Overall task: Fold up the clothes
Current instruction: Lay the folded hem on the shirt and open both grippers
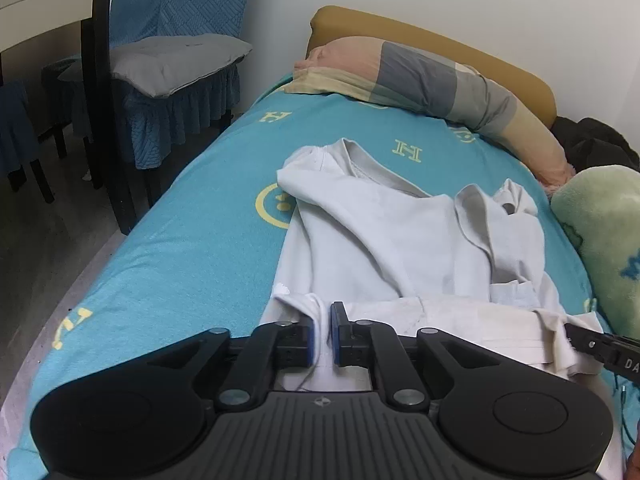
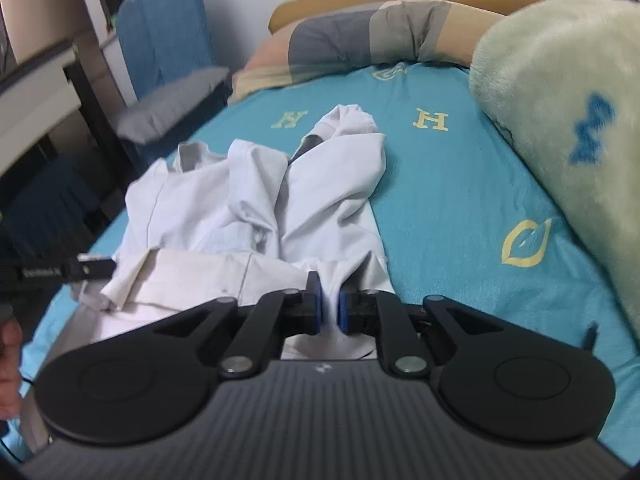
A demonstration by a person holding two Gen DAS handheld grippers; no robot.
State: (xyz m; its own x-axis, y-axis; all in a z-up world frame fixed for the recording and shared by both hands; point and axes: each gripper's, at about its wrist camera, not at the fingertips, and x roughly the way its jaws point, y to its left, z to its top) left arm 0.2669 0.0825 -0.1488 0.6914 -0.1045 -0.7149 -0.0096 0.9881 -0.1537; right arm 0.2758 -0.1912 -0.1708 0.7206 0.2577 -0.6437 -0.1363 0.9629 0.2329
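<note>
A white shirt (image 1: 392, 248) lies on the teal bed sheet (image 1: 192, 248), its sleeves folded in over the body and its hem turned up near me. My left gripper (image 1: 325, 320) is shut on the hem at its left corner. My right gripper (image 2: 329, 300) is shut on the same hem of the shirt (image 2: 256, 208) at its right corner. The tip of the right gripper shows at the right edge of the left wrist view (image 1: 588, 340), and the left one shows at the left edge of the right wrist view (image 2: 80, 268).
A striped pillow (image 1: 432, 80) and a tan headboard (image 1: 460, 40) lie at the far end. A green plush blanket (image 2: 560, 128) is piled on the right of the bed. A blue-covered chair (image 1: 172, 76) and a dark table leg (image 1: 96, 80) stand to the left.
</note>
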